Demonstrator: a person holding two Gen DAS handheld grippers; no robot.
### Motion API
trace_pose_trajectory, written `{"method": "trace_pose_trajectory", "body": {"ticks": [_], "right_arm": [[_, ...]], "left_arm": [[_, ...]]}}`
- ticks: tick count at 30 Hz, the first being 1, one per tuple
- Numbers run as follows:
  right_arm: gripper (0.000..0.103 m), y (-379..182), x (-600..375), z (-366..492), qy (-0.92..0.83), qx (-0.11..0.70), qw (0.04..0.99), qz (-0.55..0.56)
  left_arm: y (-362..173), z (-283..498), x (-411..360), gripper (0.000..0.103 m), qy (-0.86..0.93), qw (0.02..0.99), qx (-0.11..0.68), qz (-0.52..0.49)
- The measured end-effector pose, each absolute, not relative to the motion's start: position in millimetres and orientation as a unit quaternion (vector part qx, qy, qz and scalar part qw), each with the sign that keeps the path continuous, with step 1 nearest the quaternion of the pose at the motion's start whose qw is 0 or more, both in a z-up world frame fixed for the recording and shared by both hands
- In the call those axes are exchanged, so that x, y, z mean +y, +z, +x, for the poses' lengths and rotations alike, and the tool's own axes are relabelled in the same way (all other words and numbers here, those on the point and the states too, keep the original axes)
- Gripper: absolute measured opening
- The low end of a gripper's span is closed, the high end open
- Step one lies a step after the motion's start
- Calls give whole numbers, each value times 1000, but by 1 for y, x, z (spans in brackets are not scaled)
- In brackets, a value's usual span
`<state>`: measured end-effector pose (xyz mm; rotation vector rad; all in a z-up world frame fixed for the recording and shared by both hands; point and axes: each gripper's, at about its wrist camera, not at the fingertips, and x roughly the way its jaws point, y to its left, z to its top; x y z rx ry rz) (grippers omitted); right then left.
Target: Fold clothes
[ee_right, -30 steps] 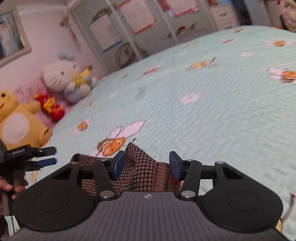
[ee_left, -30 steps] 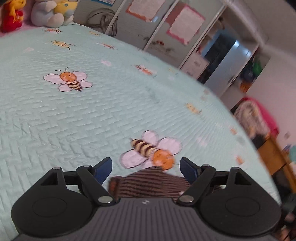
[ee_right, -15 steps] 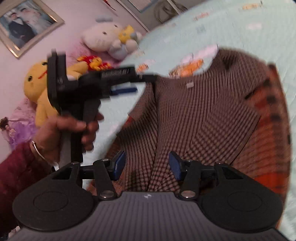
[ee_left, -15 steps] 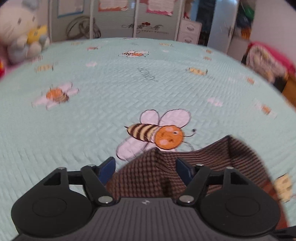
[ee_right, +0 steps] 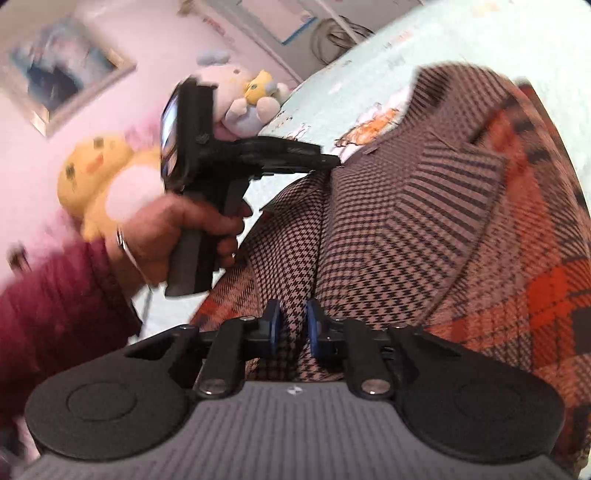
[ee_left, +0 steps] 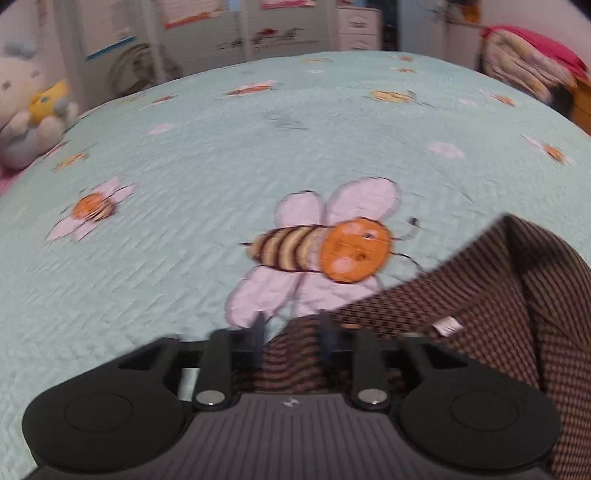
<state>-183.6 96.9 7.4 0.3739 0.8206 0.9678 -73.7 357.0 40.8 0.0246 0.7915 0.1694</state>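
A brown houndstooth garment (ee_right: 406, 221) with an orange plaid hem (ee_right: 535, 295) lies spread on the mint bedspread (ee_left: 221, 184). My right gripper (ee_right: 291, 328) is shut on a fold of it near the lower edge. My left gripper (ee_left: 293, 339) is shut on the garment's edge (ee_left: 480, 295), which trails off to the right. In the right wrist view the left gripper (ee_right: 328, 162) shows held in a hand, its tip at the garment's far edge by the neck.
The bedspread has bee prints (ee_left: 321, 251). Plush toys (ee_left: 26, 118) sit at the left edge of the bed, also seen in the right wrist view (ee_right: 243, 99). Cabinets (ee_left: 258, 33) stand behind the bed. A pile of bedding (ee_left: 532, 70) lies at the right.
Both grippers have closed on the garment; they were open half a second ago. The left gripper has moved in on the garment's edge.
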Motion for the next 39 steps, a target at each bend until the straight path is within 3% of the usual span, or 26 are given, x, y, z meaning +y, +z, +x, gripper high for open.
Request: {"method": "trace_pose_trajectory", "body": {"ticks": [1,2,4,6,9,18,20,23,31,39], "right_arm": [[22,12,100,-190,448,371,799,155],[25,16,103,-195,446,361,807,137],[41,27,102,-210,435,323,832,119],[46,38,97,-224,425,290,850,110],[46,54,89,-239,432,268,854,112],[42,31,99,-238,449,336,819,122],[42,30,97,-240,450,328,821,123],[42,34,90,-242,454,322,822,125],[44,49,40,-220,405,306,833,221],[45,39,-28,-148,328,300,813,377]], "left_arm": [[43,-76,362,71,93,920,380,1],[46,-79,367,73,101,922,373,-13],[54,-89,379,73,98,929,352,-55],[67,-103,390,75,100,933,331,-94],[86,-127,403,76,109,937,304,-134],[109,-218,397,76,55,937,241,-247],[91,-225,376,77,30,929,279,-239],[65,-235,352,65,35,917,328,-226],[70,-262,324,76,21,927,308,-214],[79,-284,295,76,-3,937,290,-195]]}}
